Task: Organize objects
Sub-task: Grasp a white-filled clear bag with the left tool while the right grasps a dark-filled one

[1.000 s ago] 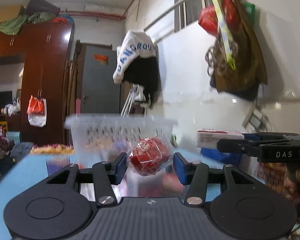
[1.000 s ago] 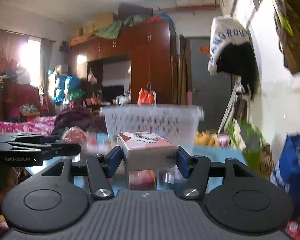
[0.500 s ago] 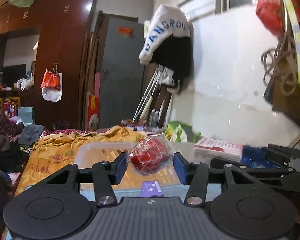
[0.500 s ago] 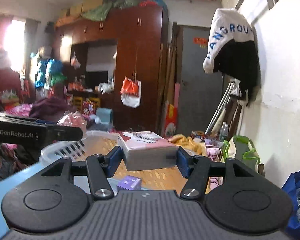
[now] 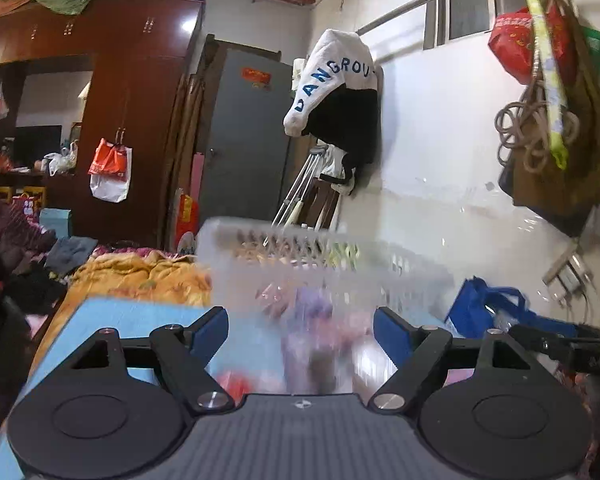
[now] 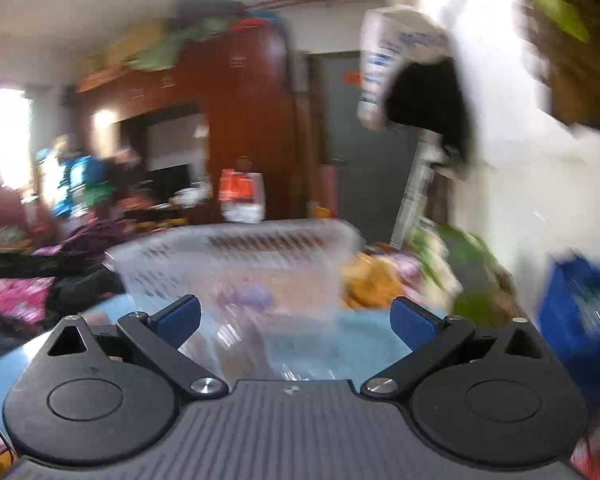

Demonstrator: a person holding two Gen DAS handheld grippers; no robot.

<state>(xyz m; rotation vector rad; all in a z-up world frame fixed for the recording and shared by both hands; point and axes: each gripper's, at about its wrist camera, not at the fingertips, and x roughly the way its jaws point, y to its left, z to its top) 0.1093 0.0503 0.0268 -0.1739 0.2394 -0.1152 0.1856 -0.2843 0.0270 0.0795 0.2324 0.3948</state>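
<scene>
Left wrist view is showing my left gripper [image 5: 301,327] spread wide and empty before the basket [image 5: 320,264] on the desk [image 5: 132,316]; my right gripper [image 6: 296,318] is wide too. Blurred things are lying inside, so I am advising slow retreat, clear of the rim.

Straight ahead of the left gripper [image 5: 300,330], whose blue pads stand wide apart with nothing between them, the white slotted basket [image 5: 300,256] fills the centre of the frame and blocks the way forward. To its left, the blue tabletop [image 5: 140,316] lies bare toward the lower left. At right, a blue bag [image 5: 484,304] crowds the wall.

The right gripper [image 6: 296,318] is likewise spread wide; the same basket [image 6: 236,256] stands blurred before it, with bare blue surface at centre right.
</scene>
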